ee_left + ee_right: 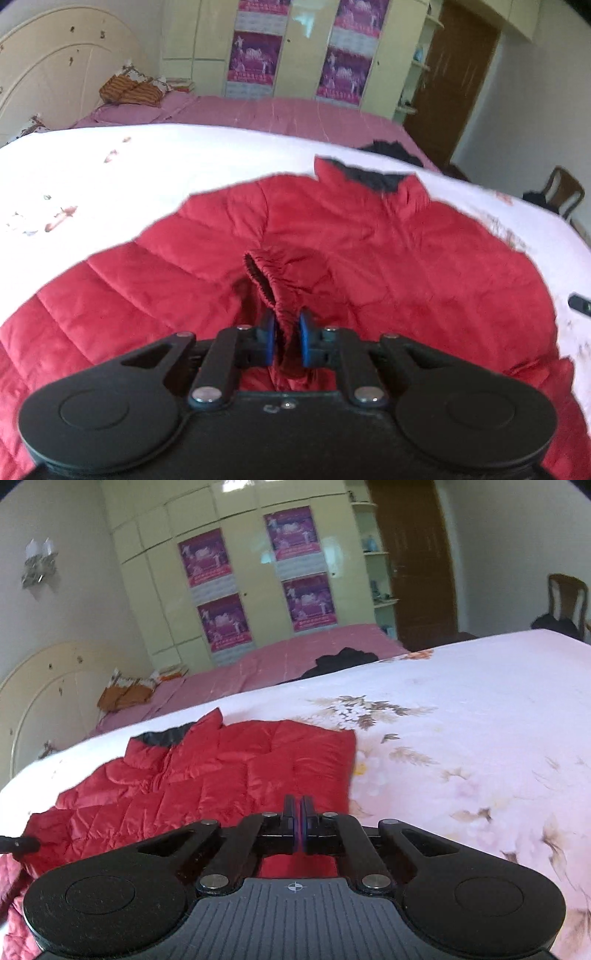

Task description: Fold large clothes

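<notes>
Red jacket [369, 240] spread on bed [147, 162], frame centre. Your left claw [286, 328] pinches sleeve cuff [273, 280]; right claw [298, 812] closed, empty. Carry cuff across body, keep sleeve flat.

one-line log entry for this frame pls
stage: sleeve fold | left tool: shut on sleeve cuff | right tool: shut, empty, above red jacket | surface: floral bedsheet
</notes>
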